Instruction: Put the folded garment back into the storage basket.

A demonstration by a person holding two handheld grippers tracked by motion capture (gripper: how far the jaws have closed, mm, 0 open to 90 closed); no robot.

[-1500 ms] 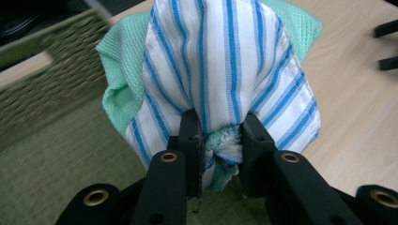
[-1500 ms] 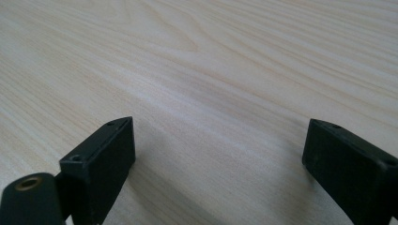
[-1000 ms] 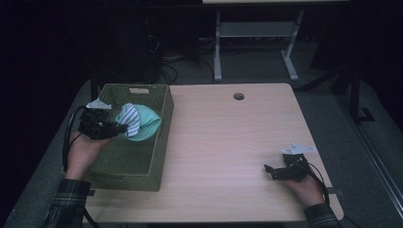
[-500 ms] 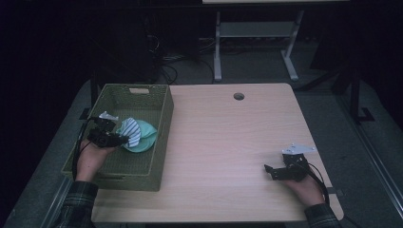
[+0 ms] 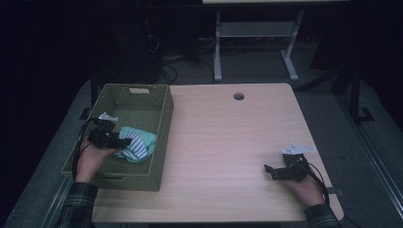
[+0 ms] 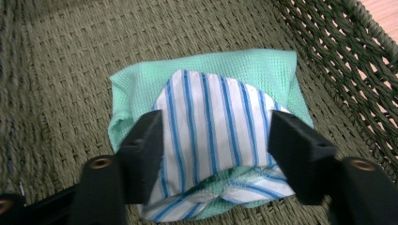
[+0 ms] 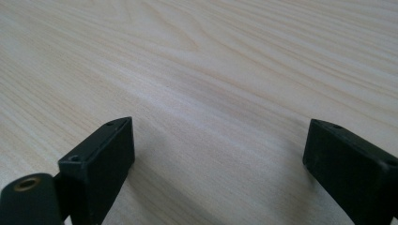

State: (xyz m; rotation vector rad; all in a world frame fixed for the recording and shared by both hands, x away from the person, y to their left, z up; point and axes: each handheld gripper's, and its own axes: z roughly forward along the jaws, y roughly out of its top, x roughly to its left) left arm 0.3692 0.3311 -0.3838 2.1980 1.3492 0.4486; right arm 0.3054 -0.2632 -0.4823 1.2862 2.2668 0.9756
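1. High view: a light wooden table (image 5: 228,142) carries an olive-green woven rectangular basket (image 5: 161,114) along its left edge. Inside the basket, toward its near half and against the right wall, lies a crumpled mint-green waffle-weave cloth with a white, blue-striped layer (image 5: 138,145). The left gripper (image 5: 115,139) is held inside the basket by the person's left hand (image 5: 90,159), its tips at the left edge of the cloth. The right gripper (image 5: 274,172) rests low over the bare tabletop near the front right corner, well apart from the basket, held by the right hand (image 5: 304,187). A round cable hole (image 5: 238,96) sits near the table's far edge.

2. Left gripper view: the two black jaws stand spread apart on either side of the cloth's striped layer (image 6: 213,136), flanking it rather than pinching it; whether the inner faces touch the fabric cannot be told. The cloth lies on the basket's woven floor (image 6: 65,70), the green waffle part (image 6: 234,65) spreading beyond the striped part, with the basket's side wall (image 6: 342,56) rising just to its right.

3. Right gripper view: the jaws stand wide apart with nothing between them, just above the pale wood grain (image 7: 211,70) of the table.
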